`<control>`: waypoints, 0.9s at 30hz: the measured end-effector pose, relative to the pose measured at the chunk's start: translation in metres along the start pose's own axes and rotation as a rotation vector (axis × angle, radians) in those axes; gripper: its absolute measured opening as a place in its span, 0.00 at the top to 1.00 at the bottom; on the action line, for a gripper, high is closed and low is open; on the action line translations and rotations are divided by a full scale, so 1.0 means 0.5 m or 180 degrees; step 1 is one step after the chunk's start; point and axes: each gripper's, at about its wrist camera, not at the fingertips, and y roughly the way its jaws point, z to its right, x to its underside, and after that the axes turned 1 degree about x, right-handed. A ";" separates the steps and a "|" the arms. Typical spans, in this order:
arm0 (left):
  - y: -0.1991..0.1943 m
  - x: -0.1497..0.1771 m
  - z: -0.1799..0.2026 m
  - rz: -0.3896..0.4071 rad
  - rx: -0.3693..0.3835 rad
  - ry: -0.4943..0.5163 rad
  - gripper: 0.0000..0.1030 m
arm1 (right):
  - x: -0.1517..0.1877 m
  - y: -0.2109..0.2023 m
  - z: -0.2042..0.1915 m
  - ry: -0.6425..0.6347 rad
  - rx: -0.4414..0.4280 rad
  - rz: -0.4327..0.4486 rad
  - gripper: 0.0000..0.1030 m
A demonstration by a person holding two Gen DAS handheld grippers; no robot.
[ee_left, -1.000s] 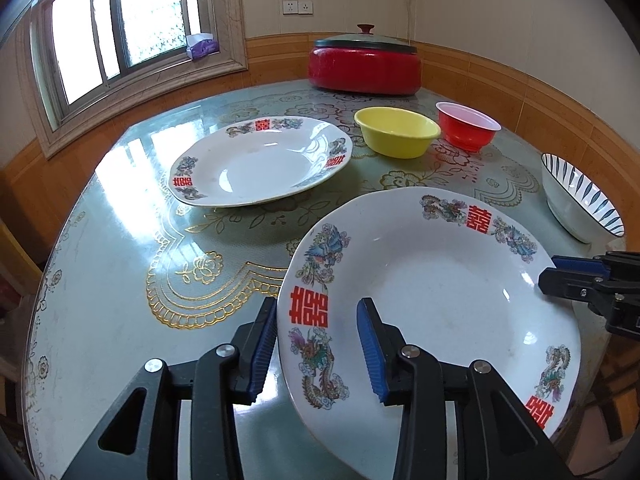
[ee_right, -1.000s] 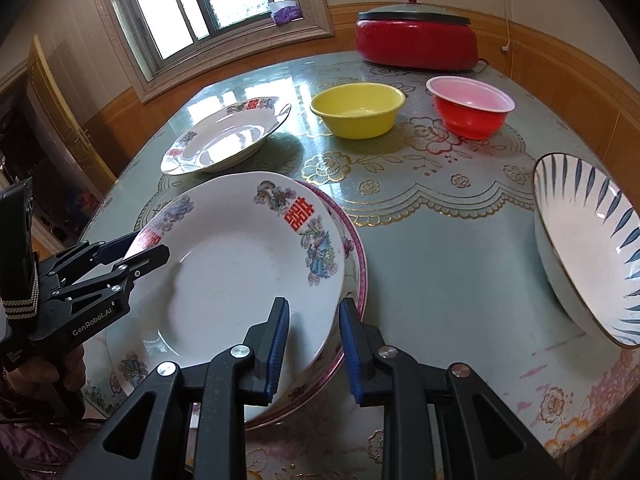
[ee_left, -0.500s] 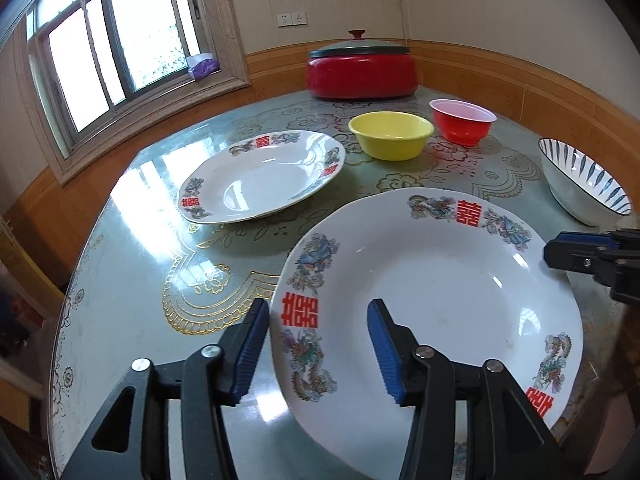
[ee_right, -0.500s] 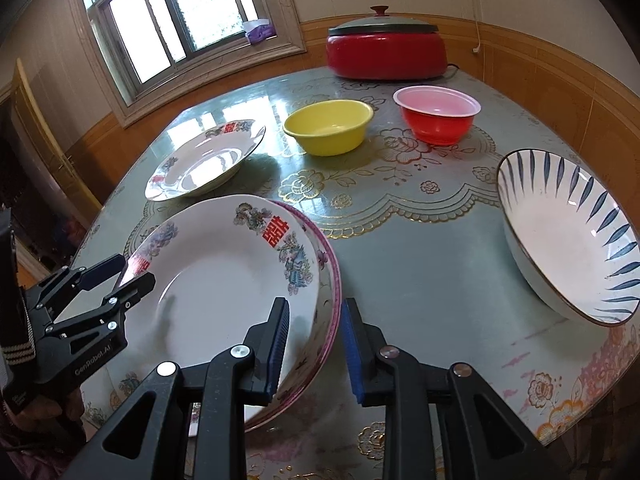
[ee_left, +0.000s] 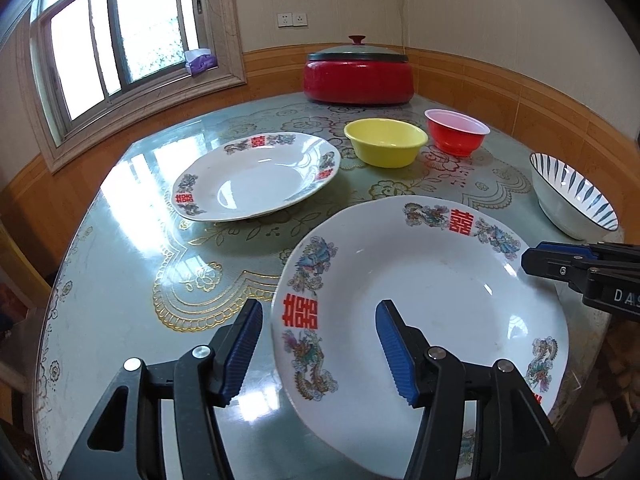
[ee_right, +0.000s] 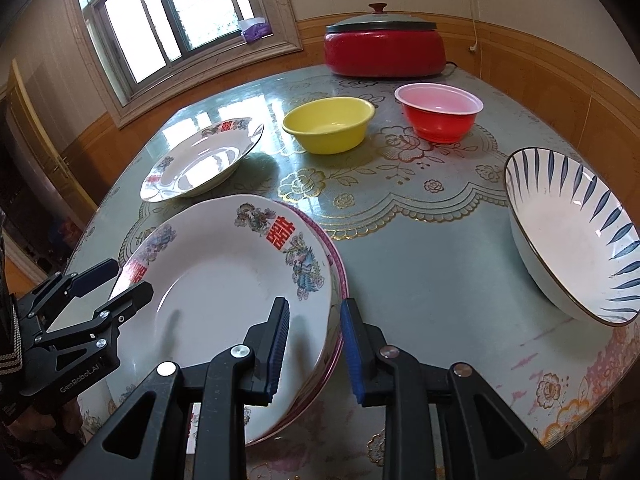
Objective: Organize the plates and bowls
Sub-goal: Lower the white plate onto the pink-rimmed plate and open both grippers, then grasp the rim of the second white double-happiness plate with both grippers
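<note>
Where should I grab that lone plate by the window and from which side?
Grip the lone plate by its wide, flat rim, one finger above and one below. It lies upright on the table; its near edge faces you with open table in front, while the yellow bowl crowds the right.

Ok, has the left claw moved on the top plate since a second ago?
Yes. The left claw's jaws are opening: both pads have spread off the top plate's rim, now loose between them.
</note>
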 end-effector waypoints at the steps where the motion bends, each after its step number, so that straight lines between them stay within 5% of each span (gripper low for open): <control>1: -0.003 -0.001 -0.006 0.0009 0.0000 -0.0039 0.41 | -0.002 -0.002 0.000 0.0008 -0.0001 0.0013 0.74; 13: -0.025 -0.001 -0.074 0.0017 -0.0018 -0.0395 0.28 | -0.030 -0.006 -0.031 0.0040 -0.0096 0.0096 0.71; 21: -0.026 -0.026 -0.128 0.0008 0.0102 -0.0539 0.21 | -0.070 0.007 -0.082 0.0039 -0.0476 0.0052 0.64; 27: -0.029 -0.045 -0.167 0.0086 -0.0026 -0.0581 0.13 | -0.106 0.031 -0.115 0.0128 -0.0737 -0.0021 0.62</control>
